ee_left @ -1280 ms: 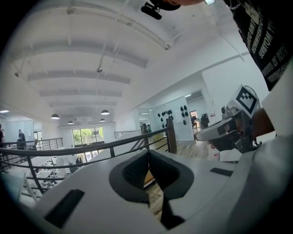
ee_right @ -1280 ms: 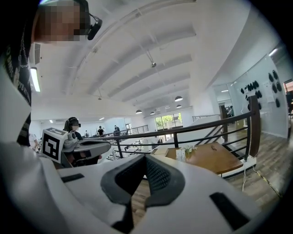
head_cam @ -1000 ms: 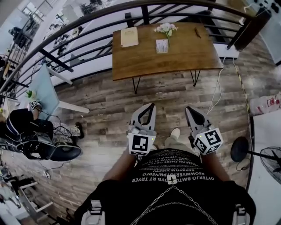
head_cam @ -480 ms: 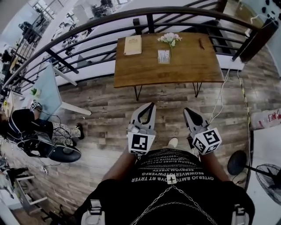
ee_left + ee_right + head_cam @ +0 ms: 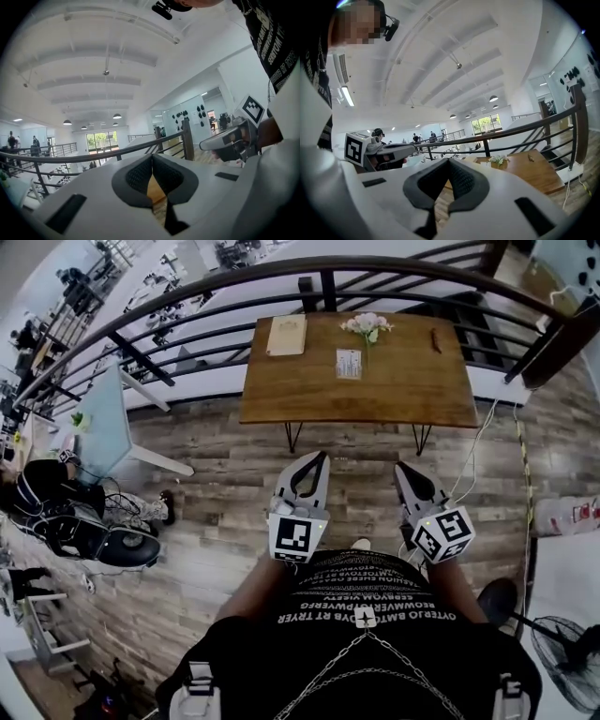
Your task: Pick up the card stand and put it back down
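The card stand (image 5: 348, 363), a small white upright card, sits on the wooden table (image 5: 394, 399) ahead of me, just in front of a small bunch of flowers (image 5: 367, 327). Both grippers are held out over the plank floor, well short of the table. My left gripper (image 5: 322, 457) is shut with nothing in it, its pads meeting (image 5: 152, 159). My right gripper (image 5: 401, 468) is shut and empty too (image 5: 448, 162). In the right gripper view the table (image 5: 529, 173), the flowers (image 5: 499, 160) and the card stand (image 5: 486, 164) show beyond the jaws.
A tan booklet (image 5: 286, 335) and a small dark item (image 5: 435, 340) also lie on the table. A dark railing (image 5: 187, 296) runs behind it. A glass desk (image 5: 98, 423) and a seated person (image 5: 56, 512) are at left. A cable (image 5: 469, 465) and fan (image 5: 562, 662) are at right.
I have walked forward: the table has come closer and sits more centred in the head view. Both grippers stay shut and side by side in front of me.
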Available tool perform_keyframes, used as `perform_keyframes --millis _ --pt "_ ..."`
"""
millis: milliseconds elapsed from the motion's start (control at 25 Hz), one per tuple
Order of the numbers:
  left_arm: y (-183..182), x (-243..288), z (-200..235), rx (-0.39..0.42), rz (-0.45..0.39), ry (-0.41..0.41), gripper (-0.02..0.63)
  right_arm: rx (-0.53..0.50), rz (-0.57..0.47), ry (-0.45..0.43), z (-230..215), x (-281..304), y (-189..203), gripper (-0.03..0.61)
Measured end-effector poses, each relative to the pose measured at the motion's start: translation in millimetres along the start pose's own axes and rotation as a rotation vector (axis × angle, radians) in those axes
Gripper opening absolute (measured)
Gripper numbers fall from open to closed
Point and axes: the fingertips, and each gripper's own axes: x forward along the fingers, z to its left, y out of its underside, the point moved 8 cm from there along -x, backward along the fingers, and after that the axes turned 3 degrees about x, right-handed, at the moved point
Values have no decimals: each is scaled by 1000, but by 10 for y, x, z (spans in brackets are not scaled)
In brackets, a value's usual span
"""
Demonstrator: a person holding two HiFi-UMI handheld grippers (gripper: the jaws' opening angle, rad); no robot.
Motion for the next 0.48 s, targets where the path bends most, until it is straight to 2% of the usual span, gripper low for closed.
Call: perform_keyframes --millis 160,480 --pt "-56 98 -99 12 4 2 28 13 -10 9 -205 -42 -34 3" --pt "64 177 -145 -28 30 2 28 45 6 20 -381 -31 100 3"
